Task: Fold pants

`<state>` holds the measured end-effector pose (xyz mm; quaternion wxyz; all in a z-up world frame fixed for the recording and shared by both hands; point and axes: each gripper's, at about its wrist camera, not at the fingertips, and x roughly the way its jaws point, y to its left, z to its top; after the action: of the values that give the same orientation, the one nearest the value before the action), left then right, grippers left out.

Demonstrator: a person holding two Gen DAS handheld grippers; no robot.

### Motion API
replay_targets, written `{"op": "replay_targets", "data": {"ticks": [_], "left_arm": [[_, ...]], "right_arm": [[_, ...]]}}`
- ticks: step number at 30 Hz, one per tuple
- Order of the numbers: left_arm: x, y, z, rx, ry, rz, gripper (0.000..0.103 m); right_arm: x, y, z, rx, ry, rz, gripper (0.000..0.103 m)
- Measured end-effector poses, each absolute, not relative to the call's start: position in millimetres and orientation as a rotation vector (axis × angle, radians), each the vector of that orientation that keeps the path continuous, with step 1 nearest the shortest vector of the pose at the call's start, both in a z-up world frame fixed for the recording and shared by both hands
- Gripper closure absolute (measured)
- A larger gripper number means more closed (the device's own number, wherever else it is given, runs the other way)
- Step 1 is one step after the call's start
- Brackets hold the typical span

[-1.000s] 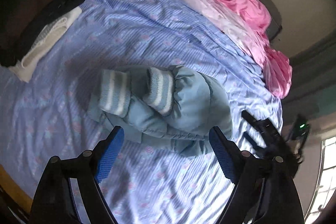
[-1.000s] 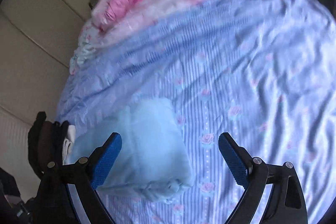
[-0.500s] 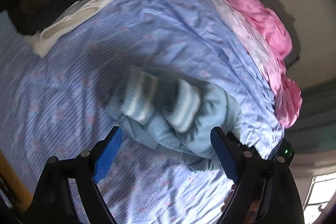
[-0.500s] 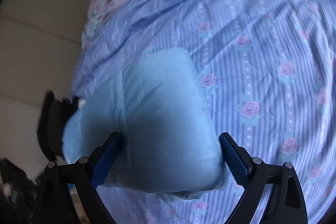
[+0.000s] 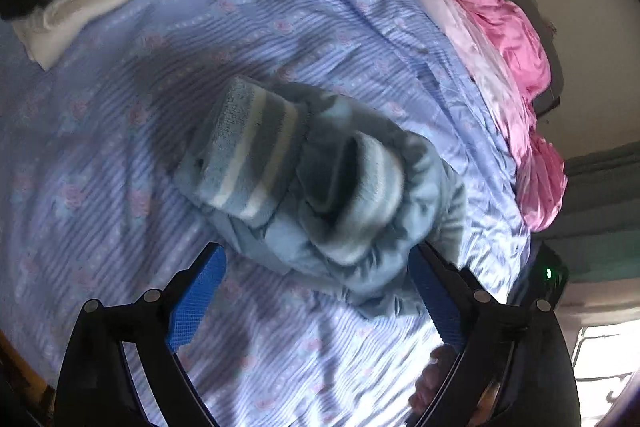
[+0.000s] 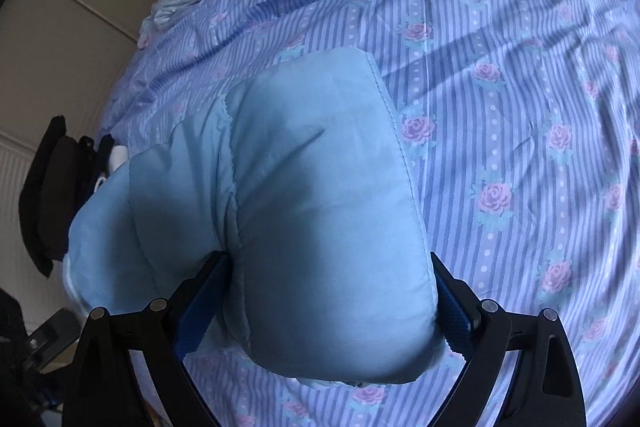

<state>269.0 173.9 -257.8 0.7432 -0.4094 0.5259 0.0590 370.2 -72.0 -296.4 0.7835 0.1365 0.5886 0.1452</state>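
The padded bundle blocks most of the right view, so the blue pads of the right tongs [image 6: 324, 301] are half buried behind it, and the far-left dark clothes [image 6: 48, 195] are hard to make out. The pants [image 6: 280, 219] sit right between those spread tongs, touching both pads but not really squeezed. The left tongs [image 5: 316, 291] are released too, just in front of the striped cuffs [image 5: 252, 155]. Pants are light blue, puffy, quilted, folded up on the bed [image 5: 120, 187] with its rose-striped sheet.
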Motion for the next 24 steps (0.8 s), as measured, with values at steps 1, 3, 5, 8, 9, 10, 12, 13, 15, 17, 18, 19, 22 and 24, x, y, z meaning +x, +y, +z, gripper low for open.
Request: {"op": "replay_targets", "data": {"ticks": [1, 3, 5, 8, 9, 10, 12, 13, 15, 17, 18, 19, 22, 24], "left_arm": [[272, 177, -264, -0.942, 1.149, 0.128, 0.01], [276, 184, -277, -1.02, 1.145, 0.135, 0.01], [277, 190, -287, -1.056, 1.15, 0.146, 0.01], [277, 199, -304, -1.104, 1.162, 0.152, 0.008], [275, 202, -311, -1.131, 1.165, 0.162, 0.008], [274, 204, -315, -1.145, 1.166, 0.162, 0.008], [272, 209, -326, -1.184, 1.167, 0.16, 0.008], [271, 211, -330, -1.205, 1.168, 0.161, 0.008], [269, 215, -341, -1.259, 1.162, 0.16, 0.008], [266, 219, -353, -1.338, 1.154, 0.155, 0.008], [265, 220, -356, -1.35, 1.15, 0.154, 0.008], [265, 221, -358, -1.353, 1.147, 0.154, 0.008], [268, 222, -363, -1.359, 1.148, 0.15, 0.006], [272, 223, -365, -1.366, 1.155, 0.157, 0.003]], "right_arm": [[369, -73, -296, 0.295, 1.27, 0.312, 0.009], [370, -73, -297, 0.295, 1.267, 0.311, 0.009], [369, -72, -298, 0.3, 1.266, 0.311, 0.009], [370, -73, -300, 0.315, 1.272, 0.312, 0.009], [370, -72, -301, 0.319, 1.274, 0.316, 0.009], [369, -72, -302, 0.323, 1.278, 0.32, 0.009], [369, -71, -304, 0.33, 1.284, 0.325, 0.009], [369, -71, -305, 0.332, 1.285, 0.327, 0.009], [369, -70, -307, 0.34, 1.294, 0.339, 0.009], [369, -69, -310, 0.355, 1.305, 0.35, 0.009], [369, -69, -312, 0.36, 1.31, 0.355, 0.009], [370, -68, -313, 0.362, 1.313, 0.358, 0.009], [371, -65, -316, 0.367, 1.32, 0.363, 0.009], [373, -66, -319, 0.379, 1.327, 0.368, 0.009]]}}
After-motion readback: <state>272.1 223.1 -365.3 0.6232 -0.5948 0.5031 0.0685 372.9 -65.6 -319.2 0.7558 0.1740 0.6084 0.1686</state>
